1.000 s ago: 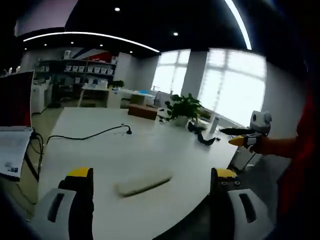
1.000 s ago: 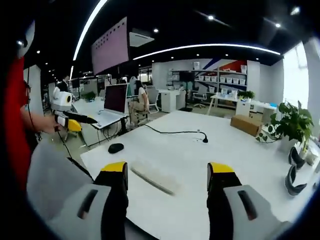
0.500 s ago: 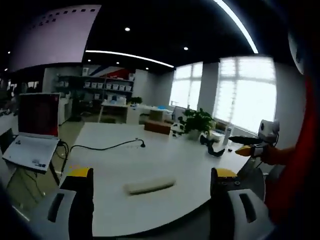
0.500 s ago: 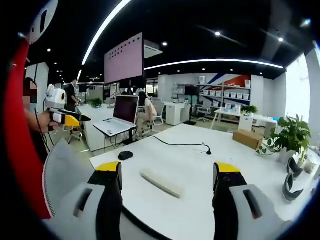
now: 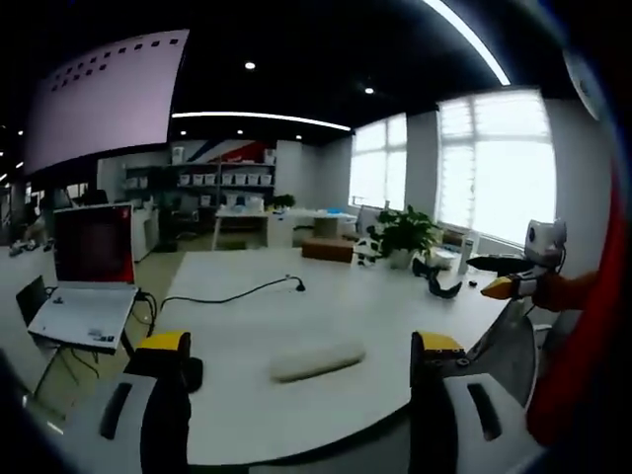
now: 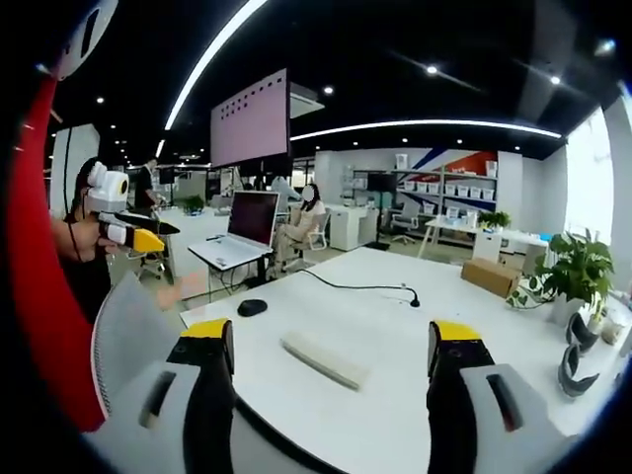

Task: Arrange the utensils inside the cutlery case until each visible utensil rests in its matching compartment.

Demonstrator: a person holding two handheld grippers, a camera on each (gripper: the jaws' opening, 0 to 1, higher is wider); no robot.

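A long pale closed cutlery case [image 5: 318, 361] [image 6: 324, 359] lies flat on the white table [image 5: 247, 316] [image 6: 395, 326], near its front edge. My left gripper [image 5: 301, 348] hangs open in front of the table, its yellow-tipped jaws wide apart and well short of the case. My right gripper [image 6: 331, 334] is open too, holding nothing, with the case seen between its jaws. In the left gripper view the right gripper [image 5: 504, 276] comes in at the far right in a person's hand. In the right gripper view the left gripper [image 6: 123, 229] shows at the far left.
A black mouse [image 6: 252, 307] [image 5: 192, 373] lies near the table's corner. A black cable with a small microphone [image 6: 414, 299] [image 5: 299, 287] crosses the table. A laptop [image 5: 89, 267] [image 6: 242, 232] stands on a side stand. Potted plant [image 6: 578, 272] [image 5: 407, 235] and dark objects [image 6: 576, 367] sit at the far end.
Both views have drifted slightly, the left one panning so the laptop and mouse show more. The case has not moved. Both grippers stay open.
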